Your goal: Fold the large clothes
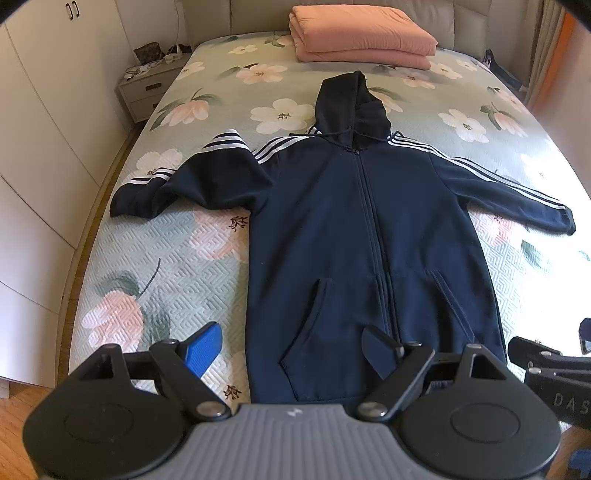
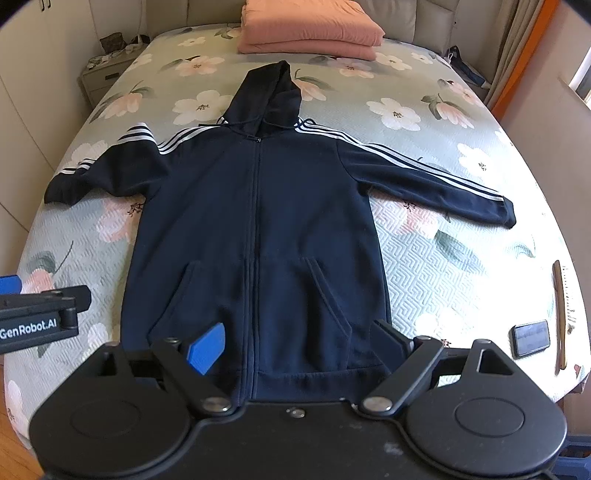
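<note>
From the left wrist view, a navy zip hoodie (image 1: pixel 354 229) lies face up and spread flat on the bed (image 1: pixel 155 258), hood toward the headboard and hem toward the camera. The bed wears a pale green quilted cover printed with pink and white flowers. The sleeve on the picture's left is bent back on itself near the elbow; the other sleeve stretches out straight, its white stripes showing. A folded pink blanket (image 1: pixel 360 33) sits at the head of the bed, apart from the hood. White wardrobe doors (image 1: pixel 40 129) run along the left wall, and a small nightstand (image 1: pixel 142 92) stands in the corner with clutter on top. The left gripper (image 1: pixel 291 354) hovers over the hem, its fingers spread wide and holding nothing, one blue pad (image 1: pixel 203 350) over the bare cover beside the hoodie.

From the right wrist view, the hoodie (image 2: pixel 258 221) lies centred, zipper closed. The right gripper (image 2: pixel 299 343) hangs above the hem with fingers wide apart and empty. A dark phone (image 2: pixel 530 338) rests on the cover near the right edge of the bed (image 2: pixel 461 258), just beside a long thin wooden stick (image 2: pixel 559 314). The pink blanket (image 2: pixel 310 31) lies by the padded headboard (image 2: pixel 424 22). Wooden floor shows at the lower left corner.
</note>
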